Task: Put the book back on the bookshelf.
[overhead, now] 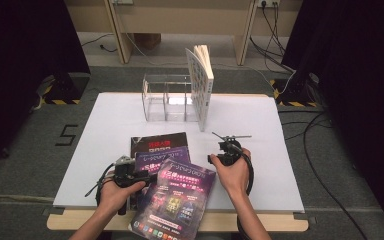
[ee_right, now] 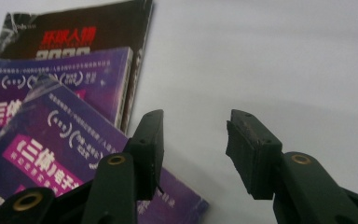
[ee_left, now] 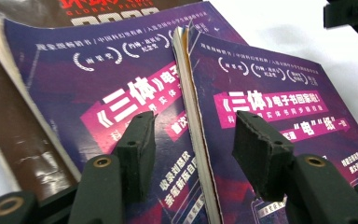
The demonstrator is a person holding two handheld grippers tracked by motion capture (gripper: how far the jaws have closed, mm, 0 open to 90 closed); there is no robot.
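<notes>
Top purple magazine (overhead: 174,200) lies skewed at the near table edge, overlapping a second purple magazine (overhead: 161,158), which sits on a dark magazine (overhead: 157,142). Left gripper (ee_left: 193,140) has its jaws spread wide, straddling the top magazine's spine edge; whether the pads touch paper is hard to judge. Right gripper (ee_right: 195,140) is wide too, nothing between its jaws, just off the top magazine's corner over the white table (overhead: 260,125). Farther back, a clear rack (overhead: 167,97) with a white book (overhead: 202,85) standing against it.
</notes>
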